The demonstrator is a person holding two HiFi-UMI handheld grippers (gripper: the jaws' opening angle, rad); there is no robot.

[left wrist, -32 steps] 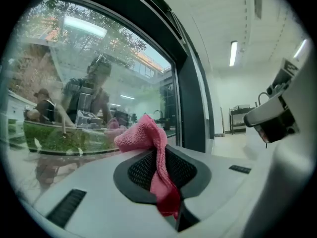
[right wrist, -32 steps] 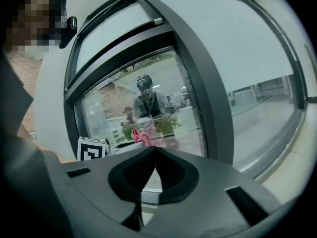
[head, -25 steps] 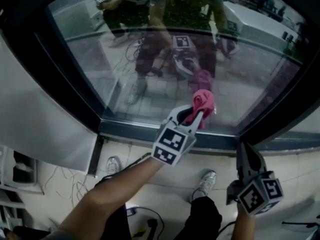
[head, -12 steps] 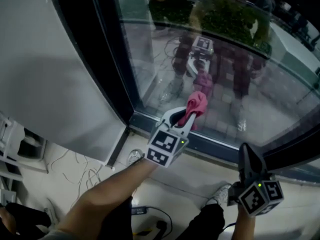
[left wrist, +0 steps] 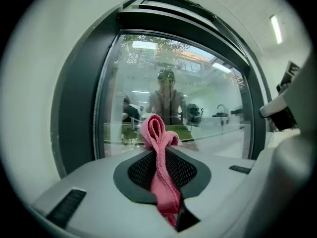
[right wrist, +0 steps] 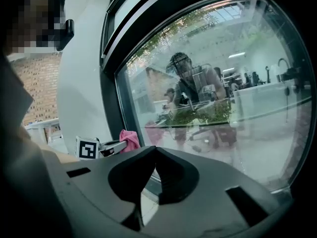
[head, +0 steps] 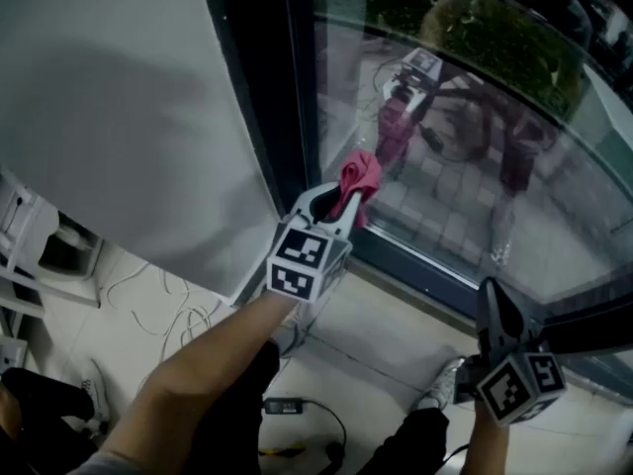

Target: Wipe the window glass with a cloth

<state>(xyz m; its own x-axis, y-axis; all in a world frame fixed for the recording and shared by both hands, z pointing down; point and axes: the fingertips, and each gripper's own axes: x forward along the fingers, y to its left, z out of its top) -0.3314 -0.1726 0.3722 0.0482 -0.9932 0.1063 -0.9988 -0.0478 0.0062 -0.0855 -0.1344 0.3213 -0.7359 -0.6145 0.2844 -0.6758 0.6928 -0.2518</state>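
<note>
Left hand-held gripper (head: 339, 204) pinching a pink cloth (head: 360, 175); in its own view the jaws are pressed together on the cloth (left wrist: 162, 175), a strip running down between them, a folded loop standing above the tips; marker cube (head: 303, 259) faces the head camera; bare forearm (head: 203, 384) reaches up from lower left.

Cloth held at the lower left corner of the window glass (head: 475, 156), just beside the dark frame (head: 262, 107) and above the bottom rail (head: 420, 275); cannot tell whether the cloth touches the pane; the right gripper view shows the same pink bunch (right wrist: 130, 139) close against the glass (right wrist: 223, 83) near the frame's upright.

Right hand-held gripper (head: 490, 300) low at lower right, well apart from the cloth, pointing up toward the bottom rail; jaws pressed together at the tips (right wrist: 154, 150), nothing between them; its marker cube (head: 516, 386) sits below.

Glass carries reflections: a standing person with the gripper and a pink patch, greenery behind; same figure seen through the left gripper view's pane (left wrist: 198, 108).

White wall panel (head: 119, 117) left of the frame; pale floor (head: 386, 349) below; black cable (head: 312, 426) on the floor; a shoe (head: 443, 384) near the right hand-held gripper.
</note>
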